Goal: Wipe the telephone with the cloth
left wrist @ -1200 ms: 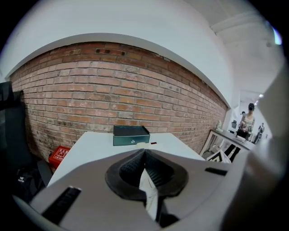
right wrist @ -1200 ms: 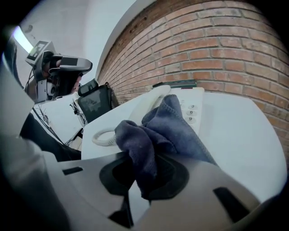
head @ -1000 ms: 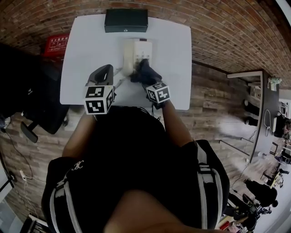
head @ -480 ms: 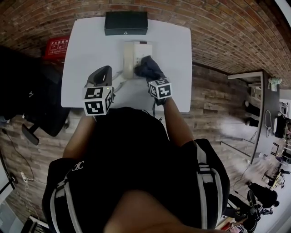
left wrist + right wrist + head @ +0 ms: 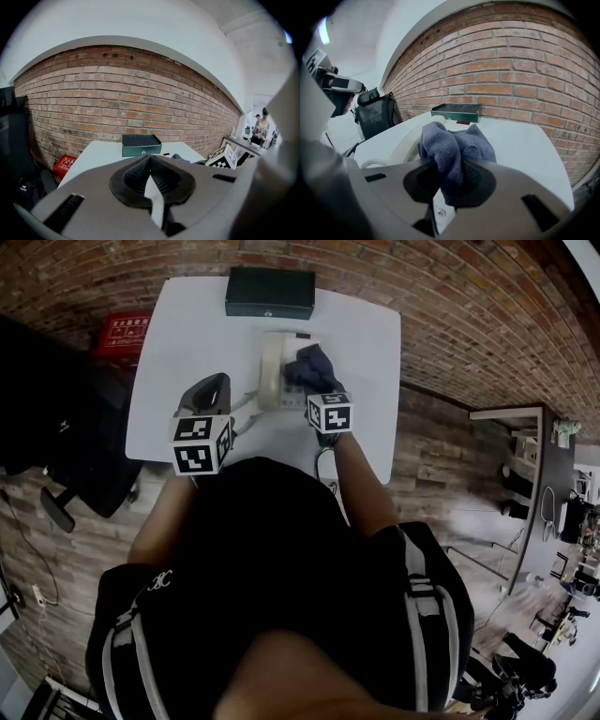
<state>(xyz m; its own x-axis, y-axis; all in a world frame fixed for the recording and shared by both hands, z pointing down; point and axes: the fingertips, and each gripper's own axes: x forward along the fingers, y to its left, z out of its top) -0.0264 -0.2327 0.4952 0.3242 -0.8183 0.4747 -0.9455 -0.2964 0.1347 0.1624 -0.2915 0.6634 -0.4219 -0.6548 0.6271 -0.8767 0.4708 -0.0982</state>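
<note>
While the dark blue cloth [image 5: 312,365] is pinched between the jaws of the right hand-held gripper [image 5: 317,385] and spread over the right half of the cream telephone [image 5: 274,371], the wiping is judged to be under way, not finished. The telephone is set at the middle of the white desk [image 5: 187,334], just in front of a dark green box [image 5: 270,293]. Its handset side is left uncovered by the cloth, and that part is presumed to be outstanding. The left hand-held gripper [image 5: 211,390] is held over the desk's near left, apart from the telephone, with its jaws pressed together on nothing. The keypad is concealed beneath the cloth. In the right gripper view the meeting of cloth and telephone is masked by the gripper's own body, so firm contact cannot be confirmed. No dust or marks can be made out on the telephone, and the desk's near edge is cut off by the person's torso.
</note>
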